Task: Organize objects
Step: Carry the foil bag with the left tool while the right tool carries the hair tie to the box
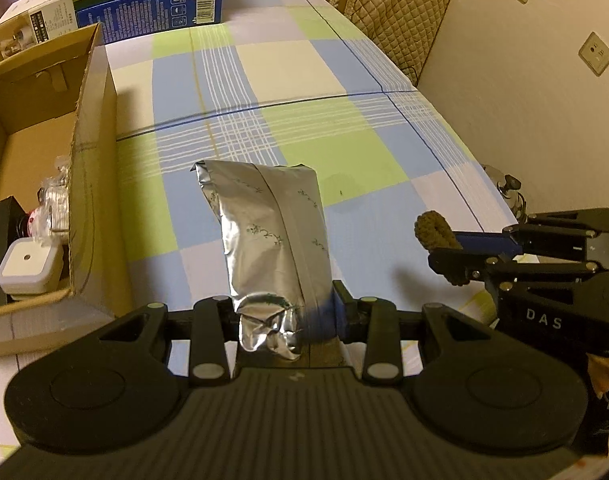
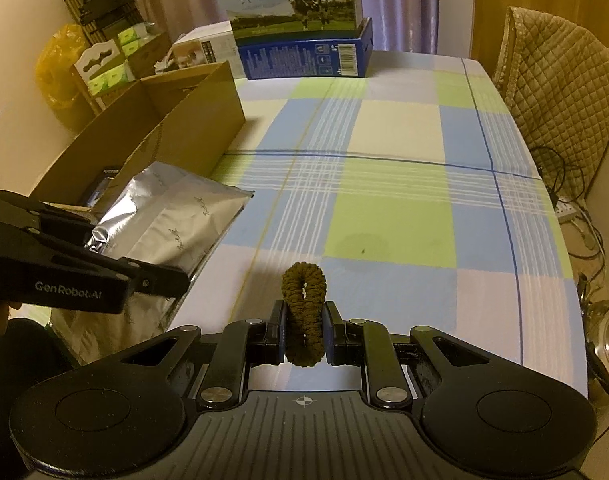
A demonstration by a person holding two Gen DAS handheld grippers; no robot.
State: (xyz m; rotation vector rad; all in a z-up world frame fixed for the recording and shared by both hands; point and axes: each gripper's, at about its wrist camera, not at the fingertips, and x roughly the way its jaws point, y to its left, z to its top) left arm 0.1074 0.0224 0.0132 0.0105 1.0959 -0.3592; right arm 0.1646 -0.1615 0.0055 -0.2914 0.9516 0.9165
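A checked cloth in blue, green and cream covers the desk (image 1: pixel 304 80), with an open cardboard box (image 1: pixel 92 160) at its left edge. The left claw (image 1: pixel 288 312) grips a silver foil pouch (image 1: pixel 272 232) above the cloth beside the box. The right claw (image 2: pixel 304 328) is closed tight on a dark olive scrunchie (image 2: pixel 304 292), held above the cloth.

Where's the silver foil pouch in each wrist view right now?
Left wrist: silver foil pouch at centre, held in the left gripper, standing up over the tablecloth.
Right wrist: pouch at left, beside the cardboard box.
Shared landmark: blue milk carton at the table's far end.
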